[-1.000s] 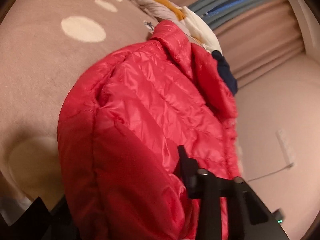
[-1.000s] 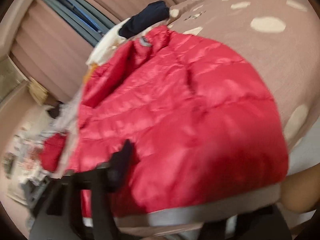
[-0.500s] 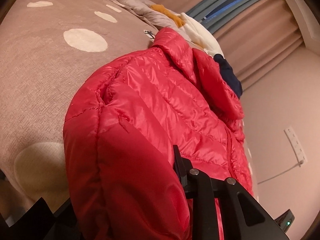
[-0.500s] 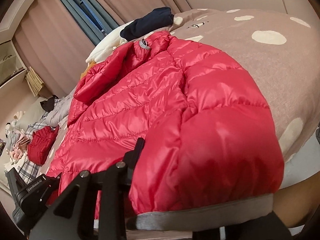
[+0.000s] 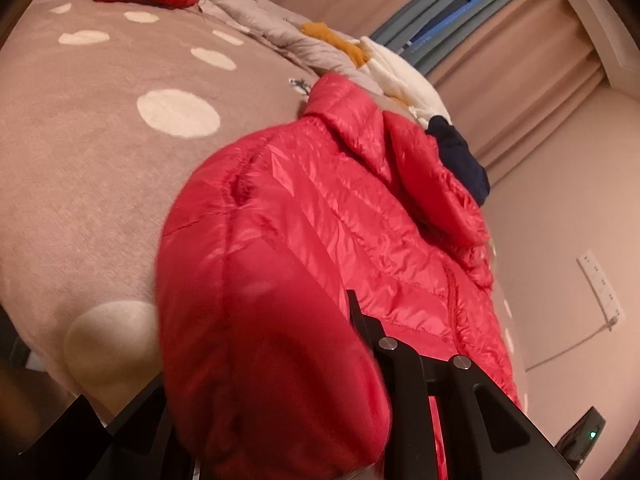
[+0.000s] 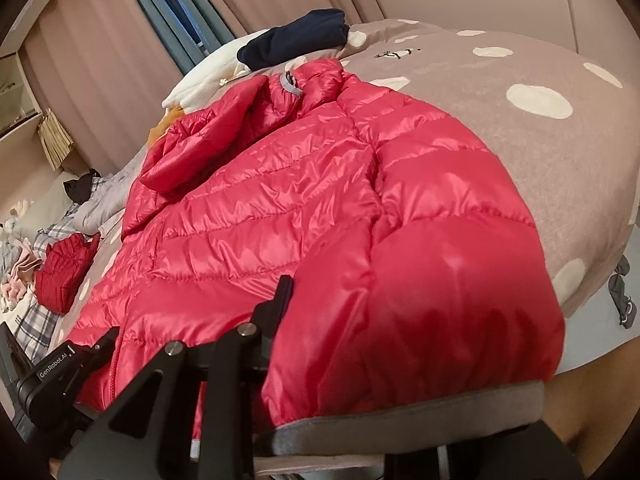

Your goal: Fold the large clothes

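A red quilted puffer jacket [image 5: 360, 232] [image 6: 280, 208] lies front up on a brown blanket with cream dots [image 5: 80, 184] [image 6: 560, 152], collar towards the far end. My left gripper [image 5: 260, 400] has one red sleeve bulging between its fingers, and its jaws are closing on the fabric. The other sleeve, with a grey cuff [image 6: 400, 412], is pinched in my right gripper [image 6: 400, 380], whose jaws are closing too. In each view only the inner black finger [image 5: 360, 320] [image 6: 280, 300] shows plainly. The sleeve hides the outer one.
Navy [image 6: 296, 36], white [image 5: 400, 76] and grey [image 5: 256, 28] clothes are heaped beyond the collar. A small folded red garment [image 6: 64, 272] and plaid cloth lie far left. Curtains [image 6: 100, 80] hang behind. A wall socket with a cable [image 5: 600, 284] is at the right.
The right wrist view has swung sideways and sharpened, and the left gripper's body now shows at its lower left. More of the bed shows in the left view. Both sleeves stay between the fingers.
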